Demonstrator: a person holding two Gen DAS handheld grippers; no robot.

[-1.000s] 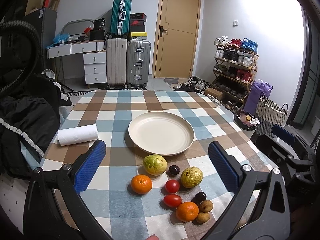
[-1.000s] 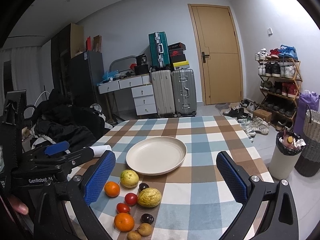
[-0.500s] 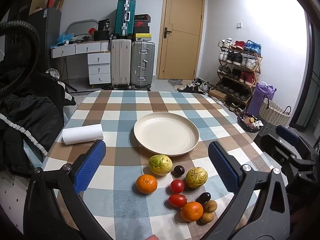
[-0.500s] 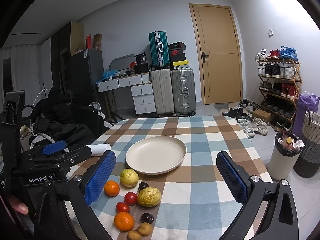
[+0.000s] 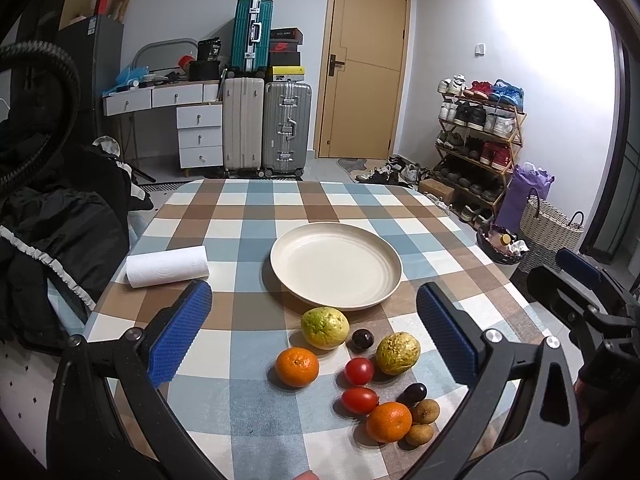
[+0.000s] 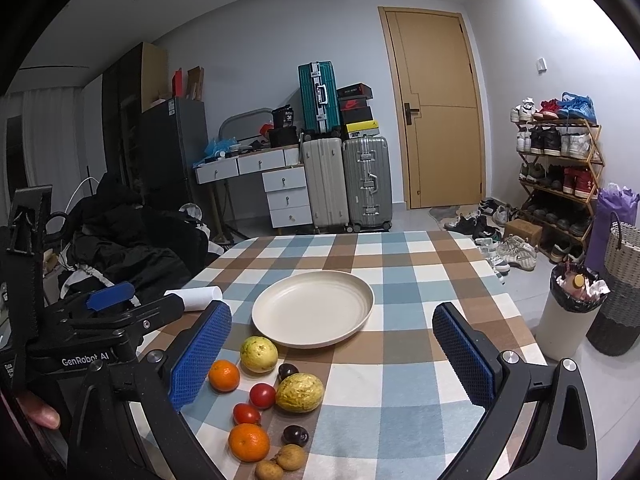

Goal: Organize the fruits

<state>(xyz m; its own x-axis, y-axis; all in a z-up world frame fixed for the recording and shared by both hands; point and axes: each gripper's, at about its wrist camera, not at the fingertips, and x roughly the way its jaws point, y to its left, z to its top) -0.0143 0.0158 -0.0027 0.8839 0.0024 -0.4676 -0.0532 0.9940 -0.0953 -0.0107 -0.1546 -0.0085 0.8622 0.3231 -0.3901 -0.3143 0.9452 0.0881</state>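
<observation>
My left gripper [image 5: 314, 330], with blue ribbed pads on black arms, fills the lower part of the left wrist view; its jaws stand wide apart and hold nothing. My right gripper [image 6: 332, 354], of the same build, occupies the lower part of the right wrist view, jaws likewise spread wide and empty. Both hover above the near edge of the table covered by a blue, brown and white checked cloth [image 5: 256, 216]. At the centre of the frame lies the round cream plate [image 5: 335, 267], bare. The fruit sits on the cloth just below the plate, in the lower middle of the left wrist view: a green-yellow guava [image 5: 324, 327] nearest the plate rim, a small dark plum [image 5: 362, 338] just beside it, and a rough yellow guava [image 5: 398, 353] to the right. Below these lie an orange mandarin [image 5: 297, 367], a red tomato [image 5: 359, 371], a second red tomato [image 5: 359, 400], a second dark plum [image 5: 414, 393], a second orange mandarin [image 5: 389, 421], and two small brown longan-like fruits [image 5: 425, 411] touching each other. None of the fruit lies on the plate. A white paper towel roll [image 5: 167, 267] lies on its side at the left of the frame, well apart from the fruit. In the right wrist view, a fingertip [image 6: 40, 412] shows at the lower left edge beside the left gripper's body.
</observation>
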